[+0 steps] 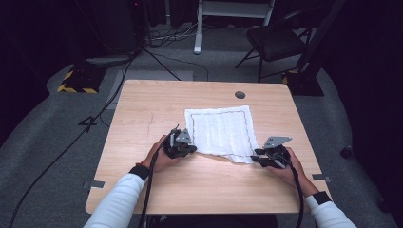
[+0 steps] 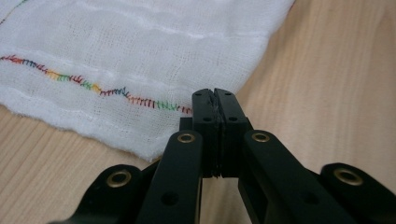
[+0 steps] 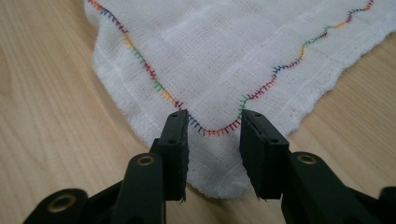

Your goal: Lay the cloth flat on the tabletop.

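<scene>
- One cloth [image 1: 222, 131] lies flat on the table [image 1: 142, 114], a white square of loose-woven gauze, soft and faintly ribbed, with a wavy line of rainbow stitching running just inside its frayed edge.
- The table is pale wood with a fine straight grain, and there's one small dark round hole [image 1: 240, 94] at about twelve o'clock from the cloth.
- Two grippers are mine, black, hard and matte, with brass rivets along the arms.
- My left gripper [image 2: 215, 100] sits at the cloth's eight o'clock corner, jaws clenched tight together on the hem there, the thin edge pinched between the pads.
- My right gripper [image 3: 214, 122] is at the five o'clock corner, jaws apart and straddling the rounded tip of the cloth, pads not yet pressing on it.
</scene>
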A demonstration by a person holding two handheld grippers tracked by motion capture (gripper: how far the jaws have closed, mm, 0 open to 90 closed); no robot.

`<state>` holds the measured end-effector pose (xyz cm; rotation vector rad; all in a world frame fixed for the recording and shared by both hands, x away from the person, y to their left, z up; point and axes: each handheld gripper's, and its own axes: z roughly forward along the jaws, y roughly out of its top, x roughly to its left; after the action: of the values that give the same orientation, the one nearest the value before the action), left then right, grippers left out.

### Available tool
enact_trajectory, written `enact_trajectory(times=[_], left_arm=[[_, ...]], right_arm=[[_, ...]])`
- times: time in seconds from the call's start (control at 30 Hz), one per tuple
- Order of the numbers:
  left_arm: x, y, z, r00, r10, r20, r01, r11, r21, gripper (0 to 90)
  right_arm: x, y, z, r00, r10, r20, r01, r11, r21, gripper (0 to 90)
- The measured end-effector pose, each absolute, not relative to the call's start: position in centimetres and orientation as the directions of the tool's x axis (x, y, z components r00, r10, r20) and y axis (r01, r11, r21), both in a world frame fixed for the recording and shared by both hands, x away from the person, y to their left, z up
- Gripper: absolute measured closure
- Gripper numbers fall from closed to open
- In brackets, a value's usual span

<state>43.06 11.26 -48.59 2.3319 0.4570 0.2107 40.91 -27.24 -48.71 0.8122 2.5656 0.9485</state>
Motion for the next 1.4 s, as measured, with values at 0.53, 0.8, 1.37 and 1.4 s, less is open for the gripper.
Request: enact_trajectory(times=[0.53, 0.8, 1.37, 1.4], left_arm=[[39.3, 11.0, -44.5, 0.922, 0.383, 0.061, 0.192, -0.588, 0.786, 88.7], [43.6, 9.9, -45.7, 0.894, 0.445, 0.041, 0.270, -0.612, 0.744, 88.7], [45.2, 9.2, -45.6, 0.842, 0.539, 0.007, 0.356, -0.566, 0.744, 29.2], [45.2, 9.2, -45.6, 0.842, 0.539, 0.007, 0.356, -0.566, 0.744, 29.2]], right_arm=[[36.5, -26.1, -48.2, -0.825, 0.532, -0.189, 0.330, 0.726, 0.604, 73.7], [38.8, -26.5, -48.4, -0.775, 0.599, -0.200, 0.372, 0.688, 0.623, 68.8], [40.2, -27.8, -48.4, -0.702, 0.683, -0.201, 0.441, 0.639, 0.630, 52.8], [40.2, -27.8, -48.4, -0.702, 0.683, -0.201, 0.441, 0.639, 0.630, 52.8]])
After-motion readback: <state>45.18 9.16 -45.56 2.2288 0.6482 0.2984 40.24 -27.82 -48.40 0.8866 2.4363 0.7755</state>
